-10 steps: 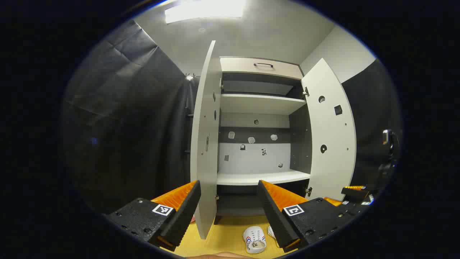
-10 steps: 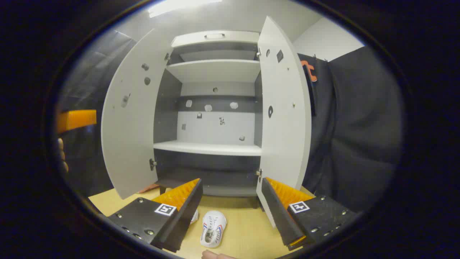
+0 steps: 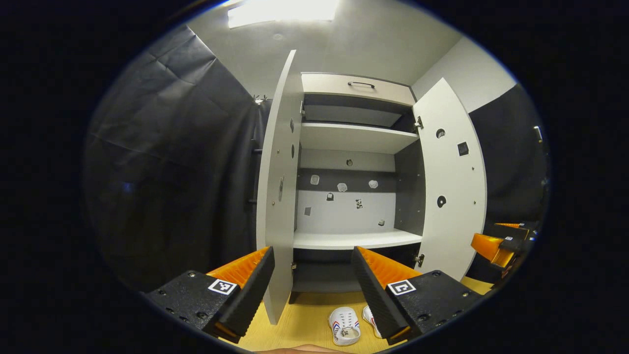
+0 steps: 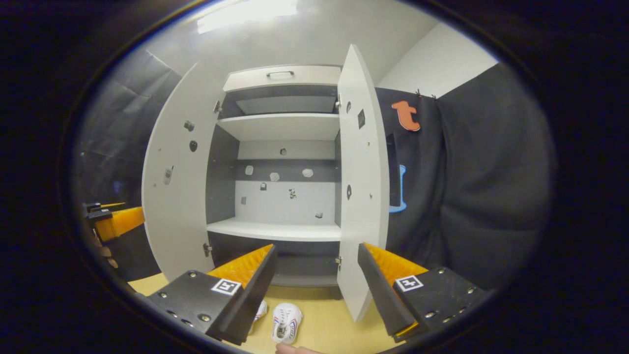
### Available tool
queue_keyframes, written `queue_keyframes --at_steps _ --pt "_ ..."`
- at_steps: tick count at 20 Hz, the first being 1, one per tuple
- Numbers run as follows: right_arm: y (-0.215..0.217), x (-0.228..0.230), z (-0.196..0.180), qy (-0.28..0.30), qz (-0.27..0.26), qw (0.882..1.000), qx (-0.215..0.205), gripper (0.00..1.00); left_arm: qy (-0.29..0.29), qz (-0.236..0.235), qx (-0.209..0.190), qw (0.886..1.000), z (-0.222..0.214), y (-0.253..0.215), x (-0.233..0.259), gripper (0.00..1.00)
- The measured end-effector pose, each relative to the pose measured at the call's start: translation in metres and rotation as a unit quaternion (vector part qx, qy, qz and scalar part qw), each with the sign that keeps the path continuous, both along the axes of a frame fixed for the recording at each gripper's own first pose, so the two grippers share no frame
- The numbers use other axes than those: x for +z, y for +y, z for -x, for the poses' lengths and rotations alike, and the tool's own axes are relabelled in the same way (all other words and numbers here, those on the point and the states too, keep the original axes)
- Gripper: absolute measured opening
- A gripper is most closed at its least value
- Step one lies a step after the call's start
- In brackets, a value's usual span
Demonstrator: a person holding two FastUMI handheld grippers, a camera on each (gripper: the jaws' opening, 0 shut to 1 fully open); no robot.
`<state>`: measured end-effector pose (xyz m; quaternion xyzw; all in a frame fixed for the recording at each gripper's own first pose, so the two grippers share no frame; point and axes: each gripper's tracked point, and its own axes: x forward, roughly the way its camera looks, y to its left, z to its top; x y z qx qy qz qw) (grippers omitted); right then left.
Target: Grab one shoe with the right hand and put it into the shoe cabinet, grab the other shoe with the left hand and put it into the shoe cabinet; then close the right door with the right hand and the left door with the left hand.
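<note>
2nd shoe (image 3: 369,320) half hidden behind left gripper (image 3: 311,290) finger — doors open

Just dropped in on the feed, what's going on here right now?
A person holds a gripper in each hand in front of a shoe cabinet whose left door and right door both stand open. Two white shoes lie side by side on the wooden floor before it; nothing is on the shelves yet. The left gripper and the right gripper are both open and empty, hovering above the shoes. No shoe has been picked up.
</note>
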<state>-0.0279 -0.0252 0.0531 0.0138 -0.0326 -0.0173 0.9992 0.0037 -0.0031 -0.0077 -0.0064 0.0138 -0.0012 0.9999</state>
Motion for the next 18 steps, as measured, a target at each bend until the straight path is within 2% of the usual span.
queue_keyframes --at_steps 1,2,9,10,11,12,13,14,15,16,17,18 --pt "-0.001 0.0 0.001 0.0 -0.002 1.0 0.001 0.94 -0.001 0.002 0.001 1.0 0.0 0.0 0.001 0.96" --pt "-0.001 0.001 0.001 0.0 -0.003 1.0 0.002 0.98 -0.001 0.003 0.001 1.0 0.001 -0.001 0.0 0.96" --pt "-0.007 0.007 0.007 -0.01 -0.001 1.0 -0.002 0.98 0.002 0.008 -0.002 1.0 0.003 -0.003 -0.004 0.95" --pt "-0.007 0.006 0.006 -0.01 -0.001 1.0 -0.003 0.94 0.006 0.009 -0.002 1.0 0.003 -0.002 -0.006 0.96" --pt "-0.006 -0.001 0.005 -0.006 0.0 1.0 -0.004 0.94 0.009 0.009 -0.003 1.0 0.003 -0.002 -0.009 0.96" --pt "-0.006 -0.01 0.002 0.002 0.002 1.0 -0.005 0.98 0.011 0.01 -0.006 1.0 0.004 -0.003 -0.012 0.95" --pt "-0.004 -0.022 -0.003 0.012 0.004 1.0 -0.005 0.94 0.012 0.01 -0.01 1.0 0.004 -0.005 -0.013 0.95" --pt "-0.002 -0.035 -0.007 0.023 0.007 1.0 -0.003 0.98 0.012 0.008 -0.011 1.0 0.004 -0.004 -0.016 0.96" --pt "0.001 -0.048 -0.011 0.033 0.005 0.999 0.002 0.98 0.013 0.006 -0.008 1.0 0.004 -0.001 -0.018 0.95" --pt "0.005 -0.061 -0.017 0.044 0.0 0.999 0.007 0.94 0.014 0.006 -0.004 1.0 0.004 0.001 -0.021 0.95" --pt "0.008 -0.077 -0.024 0.057 -0.006 0.998 0.011 0.98 0.015 0.006 -0.002 1.0 0.003 0.002 -0.023 0.95" --pt "0.011 -0.093 -0.029 0.068 -0.01 0.997 0.016 0.94 0.016 0.006 -0.001 1.0 0.002 0.004 -0.026 0.96"
